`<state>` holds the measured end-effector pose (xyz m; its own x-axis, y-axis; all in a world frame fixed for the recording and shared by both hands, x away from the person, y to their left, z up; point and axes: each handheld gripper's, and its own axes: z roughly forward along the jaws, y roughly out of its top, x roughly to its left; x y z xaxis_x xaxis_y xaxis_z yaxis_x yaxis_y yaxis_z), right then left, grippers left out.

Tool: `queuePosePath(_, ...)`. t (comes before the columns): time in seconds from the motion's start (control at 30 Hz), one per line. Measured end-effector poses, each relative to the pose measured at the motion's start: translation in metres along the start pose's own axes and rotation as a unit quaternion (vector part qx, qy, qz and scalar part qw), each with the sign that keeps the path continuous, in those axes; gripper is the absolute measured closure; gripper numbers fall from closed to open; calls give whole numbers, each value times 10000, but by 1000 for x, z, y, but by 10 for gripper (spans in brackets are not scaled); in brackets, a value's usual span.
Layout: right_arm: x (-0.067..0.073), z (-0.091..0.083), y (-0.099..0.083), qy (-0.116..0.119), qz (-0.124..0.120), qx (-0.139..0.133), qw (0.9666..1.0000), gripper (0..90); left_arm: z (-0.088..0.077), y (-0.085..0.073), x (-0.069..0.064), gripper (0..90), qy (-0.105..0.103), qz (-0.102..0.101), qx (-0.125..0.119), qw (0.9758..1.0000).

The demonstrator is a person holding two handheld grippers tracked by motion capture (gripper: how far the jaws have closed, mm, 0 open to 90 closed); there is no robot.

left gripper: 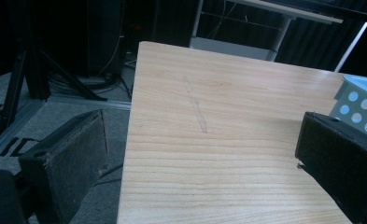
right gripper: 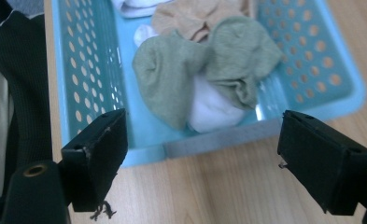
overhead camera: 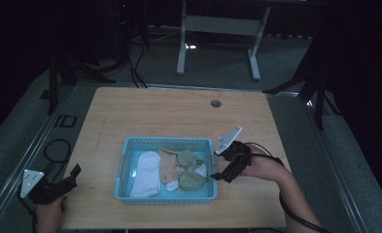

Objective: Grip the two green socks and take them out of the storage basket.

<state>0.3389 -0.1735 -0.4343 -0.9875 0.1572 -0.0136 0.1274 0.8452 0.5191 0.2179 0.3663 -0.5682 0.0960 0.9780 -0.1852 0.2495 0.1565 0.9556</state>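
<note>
A light blue perforated basket sits on the wooden table near its front. Inside lie a white sock, a tan sock and olive green socks. The right gripper view looks over the basket's rim at the green socks, a white sock under them and the tan sock. My right gripper is open, just outside the basket's right wall. My left gripper is open at the table's front left edge, holding nothing.
A small round grommet is set in the table near its far edge. A grey desk frame stands on the floor beyond. In the left gripper view the basket's corner shows at right, across bare wood.
</note>
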Motion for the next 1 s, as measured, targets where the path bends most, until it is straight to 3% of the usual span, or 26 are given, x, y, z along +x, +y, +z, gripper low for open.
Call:
queuePosePath(0.67,0,45,30,276,-218,240,9991,179,0,0,0,24,-30,-29,-7,10000)
queuePosePath(1.0,-2,61,37,397,-269,331,9983,274,0,0,1,24,-25,-51,-9,10000)
